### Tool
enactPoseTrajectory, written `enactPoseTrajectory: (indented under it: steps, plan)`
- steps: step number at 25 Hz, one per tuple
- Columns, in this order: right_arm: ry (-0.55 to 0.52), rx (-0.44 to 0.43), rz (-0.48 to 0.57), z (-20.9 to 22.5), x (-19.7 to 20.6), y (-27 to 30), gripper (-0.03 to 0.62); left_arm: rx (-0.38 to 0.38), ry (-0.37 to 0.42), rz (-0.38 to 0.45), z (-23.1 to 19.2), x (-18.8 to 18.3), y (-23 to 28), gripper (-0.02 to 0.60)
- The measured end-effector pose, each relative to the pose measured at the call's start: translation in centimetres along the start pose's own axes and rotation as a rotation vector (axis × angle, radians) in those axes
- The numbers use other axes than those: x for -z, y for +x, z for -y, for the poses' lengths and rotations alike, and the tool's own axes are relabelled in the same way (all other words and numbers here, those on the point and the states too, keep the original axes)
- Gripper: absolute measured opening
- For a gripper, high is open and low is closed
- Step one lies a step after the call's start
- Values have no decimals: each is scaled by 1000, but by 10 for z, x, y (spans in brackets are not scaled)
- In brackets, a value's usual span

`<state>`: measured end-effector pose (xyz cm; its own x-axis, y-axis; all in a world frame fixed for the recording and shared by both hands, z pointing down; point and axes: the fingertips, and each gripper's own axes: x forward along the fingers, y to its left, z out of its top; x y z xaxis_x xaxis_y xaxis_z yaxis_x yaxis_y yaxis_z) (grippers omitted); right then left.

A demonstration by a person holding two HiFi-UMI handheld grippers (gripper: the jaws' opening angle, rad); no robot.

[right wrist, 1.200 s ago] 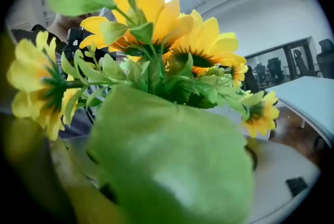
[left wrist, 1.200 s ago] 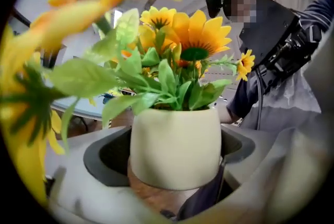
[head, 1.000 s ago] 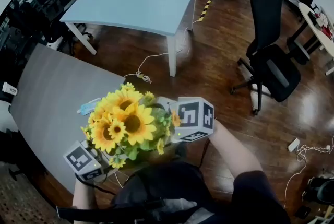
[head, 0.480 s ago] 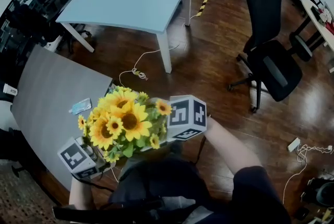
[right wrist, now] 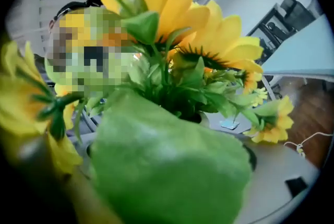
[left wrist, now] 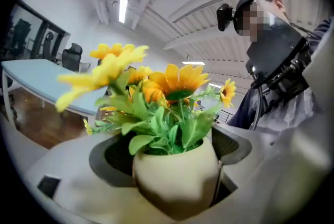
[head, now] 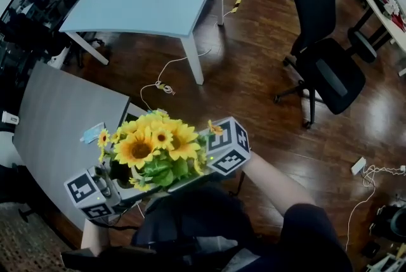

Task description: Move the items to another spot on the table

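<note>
Carrying looks like the step in hand. In the head view the sunflowers [head: 149, 144] sit between the left gripper [head: 111, 183] and the right gripper [head: 181, 179], which come at the bunch from opposite sides, by the near corner of the grey table [head: 57, 118]. Whether the pot rests on the tabletop or hangs clear of it I cannot tell from here. The blooms face up toward the camera, so the stems run roughly vertical.

In the left gripper view the cream pot [left wrist: 175, 176] sits right between the fingers [left wrist: 255, 160], its round belly against both. The jaws have just been closing with the pot between them, and I read them as clamped on it, standing wide because the pot is wide. The hold is low, under the foliage, probably so that no leaf or petal gets crushed. The pot stands upright, mouth up, its long axis vertical. The stems rise above the fingers and fan outward.

In the right gripper view a large, blurred green shape [right wrist: 167, 165] fills the space between this gripper's fingers [right wrist: 297, 165]. It is likely a leaf close to the lens, though I cannot be sure. Whether these jaws press on anything cannot be made out. Beyond the fingertips the flower heads spread up and rightward, and a small blue card [right wrist: 228, 125] lies on the table past them. Coming from the far side, this gripper seems placed to steady the bunch.
</note>
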<state>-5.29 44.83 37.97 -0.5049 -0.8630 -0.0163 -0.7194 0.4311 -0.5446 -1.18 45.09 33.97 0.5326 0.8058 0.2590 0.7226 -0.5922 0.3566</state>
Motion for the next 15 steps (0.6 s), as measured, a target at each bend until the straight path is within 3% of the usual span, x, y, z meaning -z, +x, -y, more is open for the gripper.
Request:
enactPoseTrajectory:
  steps: [5,8,12,15]
  plan:
    - [22,13,13,4,14,0,468,-9,4,-70,-1,18,4,468]
    - [29,46,37,24,-1,2,468,-41,-73,-42,-32,19,-7,496]
    - [29,53,-7,52,-15,17,466,-18,-220,7,-71,25,-19,532]
    - [29,47,-30,68,-25,28,466,-16,-229,13,-94,28,-34,588]
